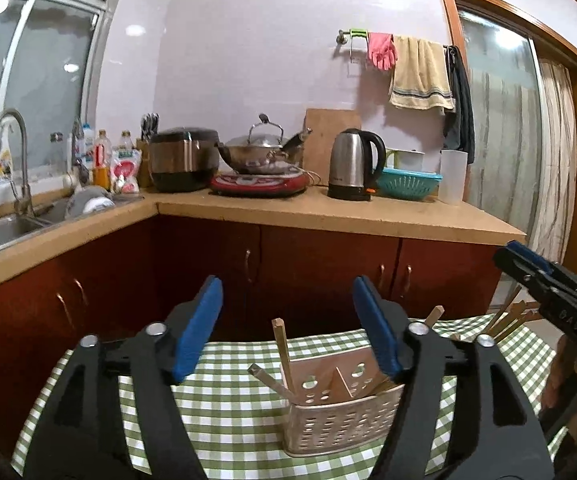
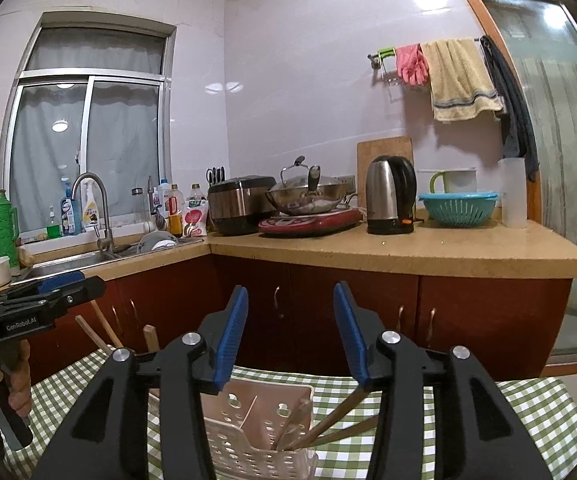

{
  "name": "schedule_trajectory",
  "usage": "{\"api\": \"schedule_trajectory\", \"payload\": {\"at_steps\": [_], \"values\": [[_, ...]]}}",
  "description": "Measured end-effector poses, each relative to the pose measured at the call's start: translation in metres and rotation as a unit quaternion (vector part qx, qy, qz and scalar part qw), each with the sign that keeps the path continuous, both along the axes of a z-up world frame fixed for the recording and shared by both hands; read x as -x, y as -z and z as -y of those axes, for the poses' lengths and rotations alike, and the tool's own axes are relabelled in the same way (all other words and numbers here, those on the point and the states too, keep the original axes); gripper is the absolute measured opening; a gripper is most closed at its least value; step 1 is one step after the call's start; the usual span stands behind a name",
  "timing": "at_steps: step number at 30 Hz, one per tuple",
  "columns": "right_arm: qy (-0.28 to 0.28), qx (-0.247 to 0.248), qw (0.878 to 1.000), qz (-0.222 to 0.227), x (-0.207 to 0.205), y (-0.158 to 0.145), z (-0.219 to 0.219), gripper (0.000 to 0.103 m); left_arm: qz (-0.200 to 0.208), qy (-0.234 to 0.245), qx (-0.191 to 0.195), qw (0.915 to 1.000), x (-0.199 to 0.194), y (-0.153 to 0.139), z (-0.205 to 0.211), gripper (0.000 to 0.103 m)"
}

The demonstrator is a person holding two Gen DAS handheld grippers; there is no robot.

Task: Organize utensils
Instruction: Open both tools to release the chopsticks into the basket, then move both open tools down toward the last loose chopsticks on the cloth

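Observation:
A white perforated utensil holder [image 1: 342, 420] stands on the green checked tablecloth [image 1: 228, 408]. Wooden chopsticks [image 1: 282, 354] lean in its left compartment. My left gripper [image 1: 288, 320] hangs open and empty above it. In the right wrist view a similar holder [image 2: 264, 436] holds several chopsticks [image 2: 340, 412] that lean right. My right gripper [image 2: 290, 328] is open and empty above it. The right gripper also shows at the right edge of the left wrist view [image 1: 548, 280], above more chopsticks [image 1: 508, 320]. The left gripper shows at the left edge of the right wrist view [image 2: 60, 292].
A kitchen counter [image 2: 408, 252] runs behind the table with a rice cooker [image 2: 240, 204], a wok [image 2: 308, 196], a kettle [image 2: 390, 200] and a teal colander [image 2: 458, 208]. A sink [image 2: 68, 260] with a tap lies at the left. Red cabinets stand below.

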State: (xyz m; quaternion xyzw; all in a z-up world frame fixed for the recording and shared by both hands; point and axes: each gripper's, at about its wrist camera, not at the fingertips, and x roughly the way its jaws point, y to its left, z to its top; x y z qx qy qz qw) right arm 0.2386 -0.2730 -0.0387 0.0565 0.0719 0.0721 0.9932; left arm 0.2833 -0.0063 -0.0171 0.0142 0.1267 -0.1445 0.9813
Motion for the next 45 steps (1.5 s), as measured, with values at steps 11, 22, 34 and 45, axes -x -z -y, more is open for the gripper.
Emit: {"api": "schedule_trajectory", "payload": {"at_steps": [11, 22, 34, 45], "values": [[0.004, -0.009, 1.0, -0.014, 0.063, 0.016, -0.001, 0.047, 0.013, -0.037, 0.012, 0.9992, 0.056, 0.006, -0.013, 0.074], [0.006, -0.003, 0.998, -0.068, 0.116, 0.069, -0.017, 0.047, -0.028, -0.062, -0.004, 0.9977, 0.108, 0.05, -0.023, 0.074], [-0.002, -0.004, 0.993, -0.119, 0.165, 0.13, -0.036, 0.047, -0.072, -0.08, -0.025, 0.9939, 0.166, 0.108, -0.029, 0.074], [-0.028, -0.008, 0.986, -0.166, 0.173, 0.166, -0.06, 0.044, -0.085, -0.097, -0.036, 0.991, 0.196, 0.131, -0.041, 0.074]]}}
